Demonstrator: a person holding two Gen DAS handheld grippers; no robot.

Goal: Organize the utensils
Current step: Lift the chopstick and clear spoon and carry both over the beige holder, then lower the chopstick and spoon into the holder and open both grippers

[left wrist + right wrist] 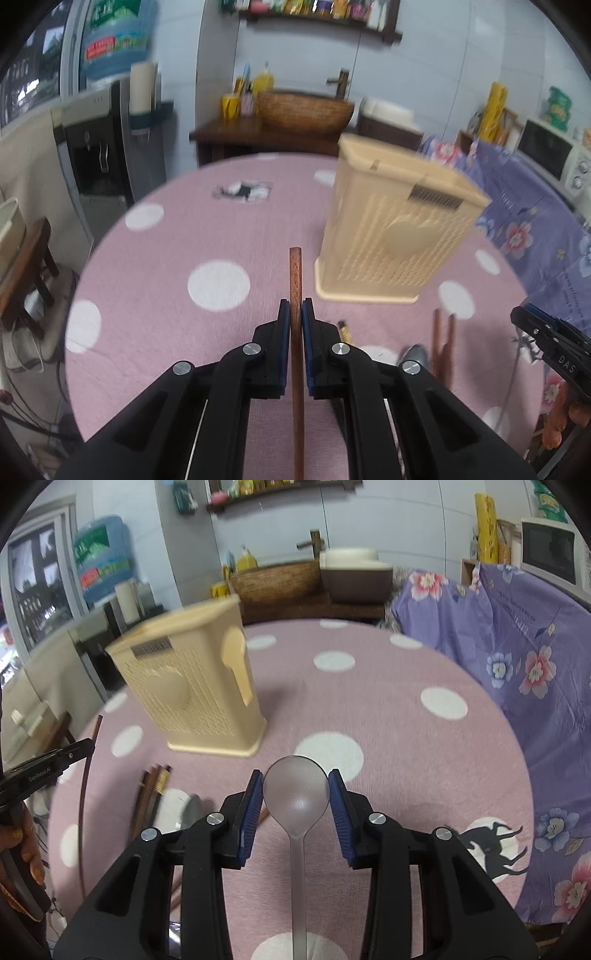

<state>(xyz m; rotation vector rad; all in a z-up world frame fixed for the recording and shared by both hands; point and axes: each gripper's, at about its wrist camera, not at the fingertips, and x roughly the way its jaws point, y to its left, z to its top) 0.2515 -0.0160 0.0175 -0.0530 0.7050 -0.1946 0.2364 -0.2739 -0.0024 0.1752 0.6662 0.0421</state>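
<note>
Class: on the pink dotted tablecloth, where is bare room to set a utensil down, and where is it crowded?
Free: the pink polka-dot tablecloth right of the cream slotted plastic utensil holder, towards the purple floral cloth; also left of the holder. Crowded: the near patch with loose brown wooden chopsticks.

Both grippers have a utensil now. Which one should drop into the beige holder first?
Probably the left gripper: its chopstick is slim and the holder stands close ahead. The right gripper pinches the spoon by its bowl.
</note>
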